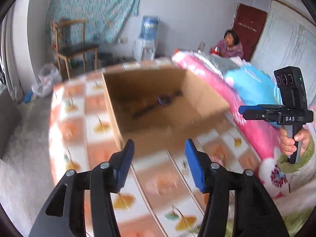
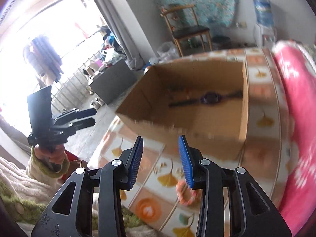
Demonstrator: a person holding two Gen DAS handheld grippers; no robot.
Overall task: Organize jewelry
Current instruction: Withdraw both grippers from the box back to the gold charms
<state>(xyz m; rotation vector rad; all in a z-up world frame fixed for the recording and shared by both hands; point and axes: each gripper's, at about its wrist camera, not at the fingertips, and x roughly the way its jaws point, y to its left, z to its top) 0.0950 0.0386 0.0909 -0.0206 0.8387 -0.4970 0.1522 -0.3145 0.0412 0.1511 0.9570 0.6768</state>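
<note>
An open cardboard box (image 1: 199,96) stands on the patterned bed cover; it also shows in the right wrist view (image 2: 244,106). A dark watch (image 2: 209,98) lies inside it, blurred in the left wrist view (image 1: 164,100). A pink and white beaded bracelet (image 2: 186,194) lies on the cover in front of the box, just below my right gripper (image 2: 161,158), which is open and empty. My left gripper (image 1: 159,163) is open and empty, in front of the box's near wall. Each gripper shows in the other's view, the right (image 1: 254,111) and the left (image 2: 83,118).
A rolled pink blanket (image 1: 227,90) and a blue pillow (image 1: 254,85) lie along the box's right side. A wooden chair (image 1: 75,47), a water dispenser (image 1: 147,39) and a seated person (image 1: 231,45) are beyond the bed. The bed's left edge drops to the floor (image 1: 25,142).
</note>
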